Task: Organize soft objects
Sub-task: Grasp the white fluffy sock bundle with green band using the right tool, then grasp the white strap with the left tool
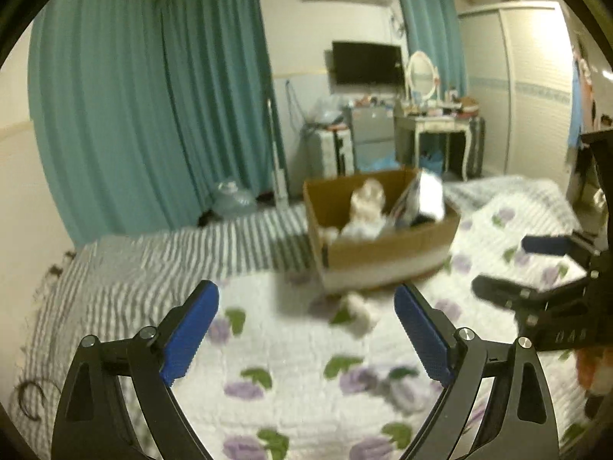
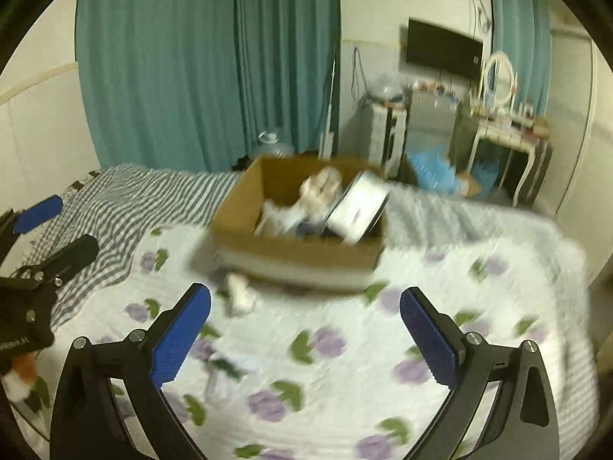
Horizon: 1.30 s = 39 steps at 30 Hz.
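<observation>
Both tongs spread wide, holding nothing. Left gripper (image 1: 306,329) up over the flowery quilt (image 1: 291,391), blue pads (image 1: 189,335) far apart. Right gripper (image 2: 305,331) the same — blue pads (image 2: 180,339) wide, quilt (image 2: 345,375) under the gap. Each one also seen from the other's camera: right gripper (image 1: 509,264) poking in at the right edge of the left view, left gripper (image 2: 57,226) poking in at the left edge of the right view, both spread there too.

Brown cardboard box (image 1: 383,245) sitting on the bed, past both tongs, partly on the quilt and partly on the striped sheet (image 1: 153,264). Inside the box (image 2: 299,245), a pale plush toy (image 1: 367,207) standing up near the middle, also seen from the right side (image 2: 320,191). Next to it, a white thing (image 2: 358,207) leaning against the box wall — too blurry to name.

Small white soft thing (image 1: 360,308) lying on the quilt just in front of the box, outside it, seen again in the right view (image 2: 239,293). Orange and white fuzzy thing (image 2: 21,377) low at the left edge, near the left gripper, mostly hidden.

Far back: teal curtains (image 1: 153,107), black TV (image 1: 367,63) on the wall, white dressing table (image 1: 436,126) with a round mirror.
</observation>
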Tool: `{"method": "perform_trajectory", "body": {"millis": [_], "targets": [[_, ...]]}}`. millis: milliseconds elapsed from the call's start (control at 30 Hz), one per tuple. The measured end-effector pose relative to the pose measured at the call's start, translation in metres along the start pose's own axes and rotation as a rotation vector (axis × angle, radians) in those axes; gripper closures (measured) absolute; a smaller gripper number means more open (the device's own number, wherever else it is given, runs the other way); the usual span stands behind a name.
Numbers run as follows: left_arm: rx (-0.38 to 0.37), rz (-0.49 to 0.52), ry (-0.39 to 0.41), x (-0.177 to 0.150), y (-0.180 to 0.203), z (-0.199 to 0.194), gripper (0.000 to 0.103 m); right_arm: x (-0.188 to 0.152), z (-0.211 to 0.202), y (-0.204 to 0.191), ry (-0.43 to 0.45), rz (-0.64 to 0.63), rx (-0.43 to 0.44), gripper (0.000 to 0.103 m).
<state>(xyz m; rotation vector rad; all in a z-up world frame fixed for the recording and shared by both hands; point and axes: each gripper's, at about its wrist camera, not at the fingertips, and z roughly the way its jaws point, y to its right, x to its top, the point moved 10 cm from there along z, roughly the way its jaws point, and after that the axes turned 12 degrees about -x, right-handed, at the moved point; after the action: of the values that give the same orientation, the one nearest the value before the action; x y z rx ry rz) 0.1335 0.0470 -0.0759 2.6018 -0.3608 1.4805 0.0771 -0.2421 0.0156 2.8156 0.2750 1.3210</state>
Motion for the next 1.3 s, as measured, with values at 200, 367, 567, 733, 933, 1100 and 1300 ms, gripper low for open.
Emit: {"method": "perform_trajectory", "body": {"millis": [200, 367, 567, 733, 933, 1100, 1300], "targets": [[0.035, -0.062, -0.119, -0.076, -0.020, 0.034, 0.009, -0.089, 0.060, -0.050, -0.131, 0.007, 0.129, 0.003], [0.047, -0.182, -0.134, -0.089, -0.044, 0.032, 0.009, -0.131, 0.102, -0.075, -0.254, -0.069, 0.122, 0.004], [0.074, -0.148, -0.114, -0.088, -0.038, 0.029, 0.009, -0.133, 0.119, -0.093, -0.287, -0.076, 0.168, 0.025], [0.124, -0.117, -0.071, -0.078, -0.032, 0.017, 0.009, -0.136, 0.111, -0.097, -0.276, -0.100, 0.186, 0.065], [0.101, -0.071, -0.069, -0.066, -0.003, 0.013, 0.009, -0.124, 0.087, -0.078, -0.216, -0.088, 0.169, 0.070], [0.014, -0.078, -0.105, -0.045, 0.023, 0.025, 0.009, -0.092, 0.072, -0.039, -0.158, -0.044, 0.129, 0.070], [0.001, -0.064, -0.122, -0.015, 0.042, 0.065, 0.009, -0.026, 0.075, 0.007, -0.084, -0.124, 0.071, 0.070]]}}
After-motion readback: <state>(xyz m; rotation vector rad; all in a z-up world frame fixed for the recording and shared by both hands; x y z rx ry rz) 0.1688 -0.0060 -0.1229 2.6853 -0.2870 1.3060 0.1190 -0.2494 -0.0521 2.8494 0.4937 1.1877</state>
